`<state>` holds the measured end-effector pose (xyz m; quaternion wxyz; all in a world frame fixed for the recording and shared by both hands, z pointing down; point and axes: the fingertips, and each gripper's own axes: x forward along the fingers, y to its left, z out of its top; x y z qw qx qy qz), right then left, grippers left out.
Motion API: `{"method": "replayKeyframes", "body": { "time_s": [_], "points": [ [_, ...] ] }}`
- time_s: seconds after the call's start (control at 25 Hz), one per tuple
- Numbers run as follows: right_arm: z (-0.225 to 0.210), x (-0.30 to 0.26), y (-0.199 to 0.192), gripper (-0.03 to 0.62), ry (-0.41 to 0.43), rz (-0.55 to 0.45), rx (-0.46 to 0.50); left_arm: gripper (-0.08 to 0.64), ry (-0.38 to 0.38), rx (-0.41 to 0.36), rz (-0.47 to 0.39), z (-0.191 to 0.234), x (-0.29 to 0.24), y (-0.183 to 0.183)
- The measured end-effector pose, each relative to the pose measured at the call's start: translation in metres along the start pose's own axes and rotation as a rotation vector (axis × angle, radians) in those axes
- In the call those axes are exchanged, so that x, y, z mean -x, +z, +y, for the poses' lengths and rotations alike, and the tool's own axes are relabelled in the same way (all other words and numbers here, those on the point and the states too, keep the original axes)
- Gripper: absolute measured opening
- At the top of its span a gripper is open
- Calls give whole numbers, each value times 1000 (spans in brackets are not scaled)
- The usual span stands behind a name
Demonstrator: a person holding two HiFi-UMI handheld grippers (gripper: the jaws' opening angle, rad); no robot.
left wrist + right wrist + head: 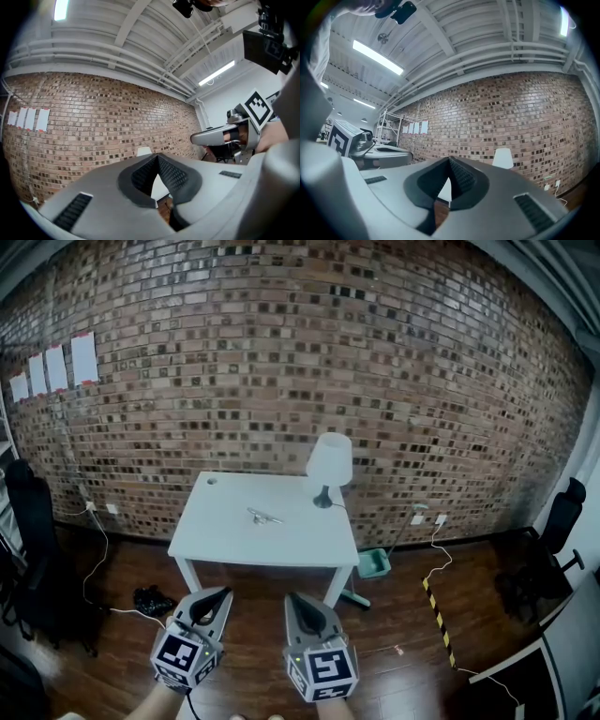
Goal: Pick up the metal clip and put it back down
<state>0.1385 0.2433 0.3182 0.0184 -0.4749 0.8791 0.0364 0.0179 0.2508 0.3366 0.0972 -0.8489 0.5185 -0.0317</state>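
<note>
I hold the left gripper [221, 597] and right gripper [292, 602] low before me, jaws closed on nothing, because the metal clip [264, 517] lies well ahead, mid-way across the white table [216, 542].

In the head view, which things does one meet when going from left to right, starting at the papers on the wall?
papers on the wall → metal clip → lamp → green container → black chair
</note>
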Motion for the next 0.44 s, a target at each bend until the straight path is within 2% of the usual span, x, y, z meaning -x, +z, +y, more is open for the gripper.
{"method": "replayKeyframes", "body": {
  "time_s": [0.44],
  "points": [
    [8,-6,-1,-9,1,4,9,5,15,-14,0,10,0,-1]
  ]
}}
